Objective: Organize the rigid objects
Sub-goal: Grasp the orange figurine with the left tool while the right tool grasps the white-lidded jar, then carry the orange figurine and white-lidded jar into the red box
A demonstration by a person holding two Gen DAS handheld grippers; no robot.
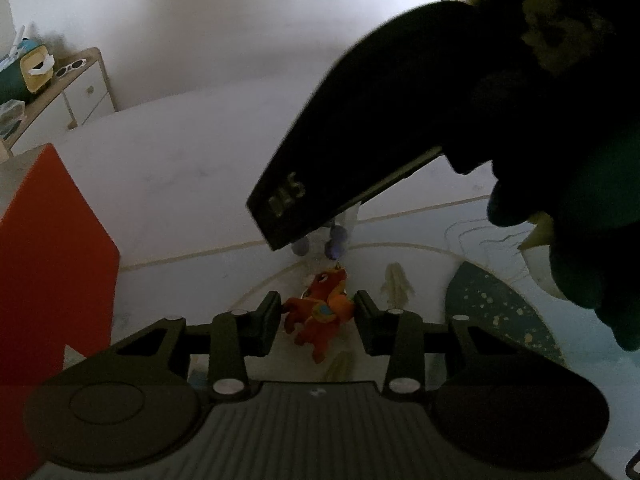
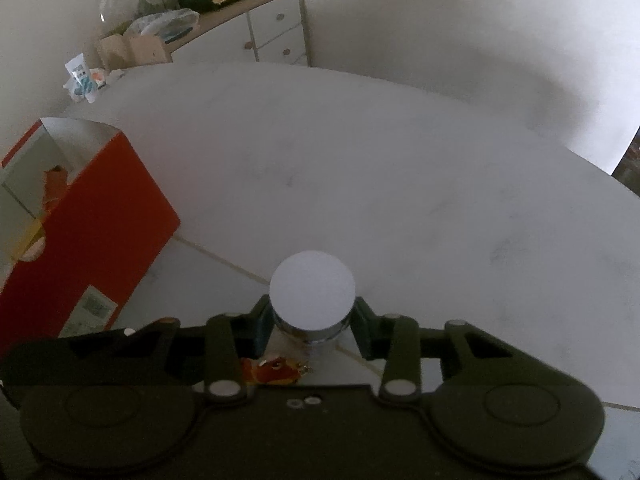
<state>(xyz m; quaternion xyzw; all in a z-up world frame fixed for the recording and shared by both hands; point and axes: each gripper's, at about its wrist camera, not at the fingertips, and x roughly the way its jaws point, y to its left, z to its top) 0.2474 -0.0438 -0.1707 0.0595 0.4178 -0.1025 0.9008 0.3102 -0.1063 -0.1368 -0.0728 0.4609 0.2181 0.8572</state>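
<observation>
An orange toy figure [image 1: 320,312] lies on the patterned mat between the fingers of my left gripper [image 1: 317,310], whose jaws are open around it without closing. My right gripper [image 2: 312,316] is shut on a round jar with a white lid [image 2: 312,290] and a chrome body, held above the mat. The toy also shows below the jar in the right wrist view [image 2: 276,370]. In the left wrist view the right gripper's dark body [image 1: 440,120] hangs overhead, with small purple beads [image 1: 336,240] under it. An open orange box [image 2: 84,232] stands at the left.
A white marble-look table [image 2: 360,160] stretches ahead. The orange box [image 1: 48,272] has items inside. A sideboard [image 2: 260,28] at the back carries a green and yellow container, sunglasses and bags. A dark green speckled patch [image 1: 492,312] marks the mat on the right.
</observation>
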